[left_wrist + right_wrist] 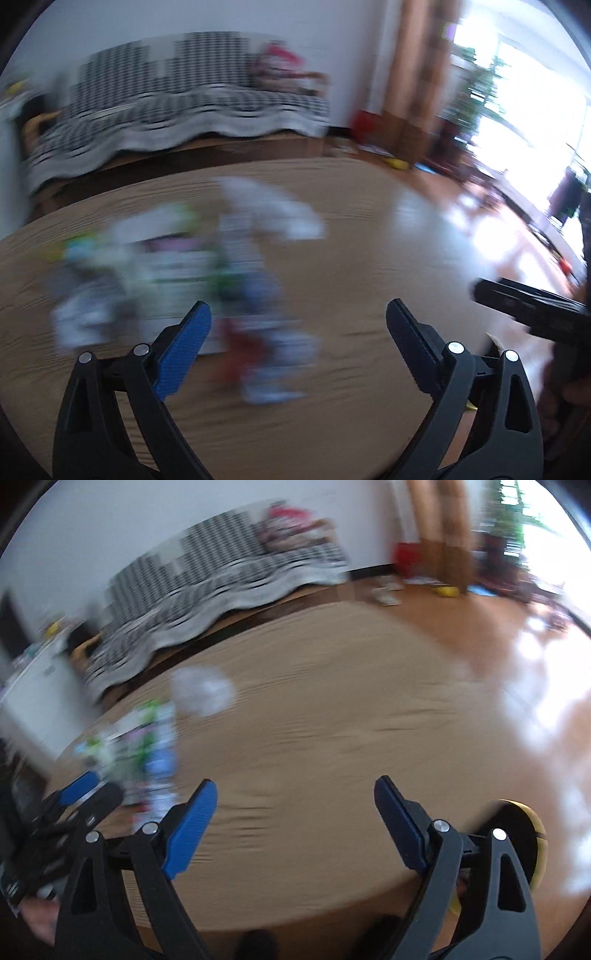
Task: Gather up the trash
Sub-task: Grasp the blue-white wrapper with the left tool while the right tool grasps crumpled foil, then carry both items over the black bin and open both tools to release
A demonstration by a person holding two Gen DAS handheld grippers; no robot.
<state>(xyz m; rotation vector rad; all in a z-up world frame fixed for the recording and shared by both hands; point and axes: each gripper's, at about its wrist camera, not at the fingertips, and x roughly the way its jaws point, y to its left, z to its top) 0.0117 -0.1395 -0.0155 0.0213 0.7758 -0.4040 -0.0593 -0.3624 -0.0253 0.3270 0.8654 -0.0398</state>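
Note:
Both views are badly blurred. A heap of colourful wrappers (166, 266) and a crumpled white paper (273, 210) lie on the round wooden table (369, 258). My left gripper (299, 306) hangs open above the table, just near of the heap, with nothing between its pads. My right gripper (295, 782) is open over bare tabletop (332, 720), to the right of the wrappers (151, 746) and white paper (203, 694). The left gripper (94, 792) shows at the left edge of the right wrist view. A dark part of the right gripper (517, 302) shows at the right edge of the left wrist view.
A sofa with a black-and-white checked cover (184, 99) stands behind the table. A white cabinet (33, 701) is at the left. A dark round thing with a yellow rim (524, 834) sits below the table's right edge. A red object (404, 555) stands on the shiny wooden floor (535, 657).

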